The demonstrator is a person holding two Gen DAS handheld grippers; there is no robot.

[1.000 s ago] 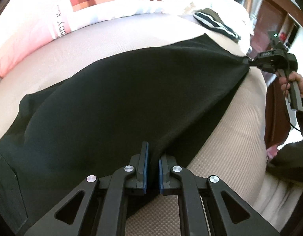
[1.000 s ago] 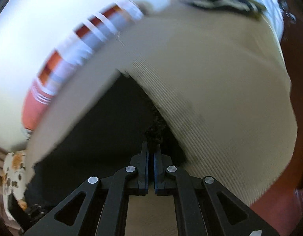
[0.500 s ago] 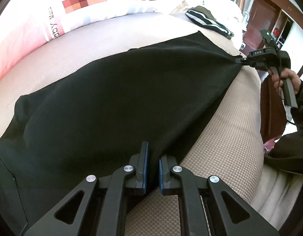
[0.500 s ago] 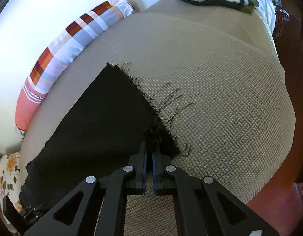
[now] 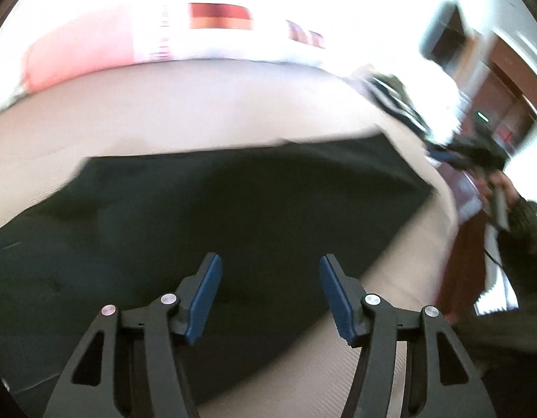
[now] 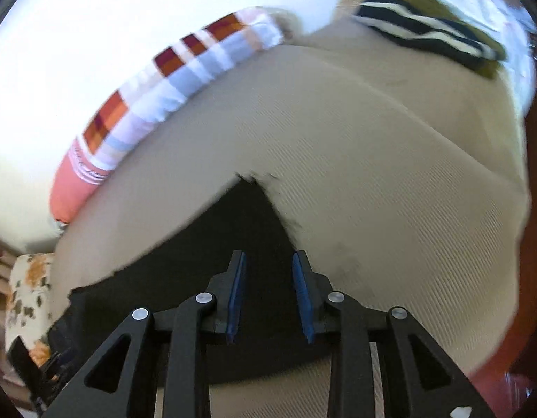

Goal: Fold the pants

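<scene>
Both grippers point(image 5: 270, 280) point(image 6: 268, 278) spread, empty | black pants point(image 5: 233, 209) flat on bed point(image 6: 390, 174), hem frayed

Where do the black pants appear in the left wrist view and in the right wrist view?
Left wrist view: the black pants spread across the middle and lower left, under the open left gripper.
Right wrist view: the pants fill the lower centre, their frayed corner pointing up, beneath the open right gripper.
Shared landmark: the checked pillow along the beige bed.
</scene>
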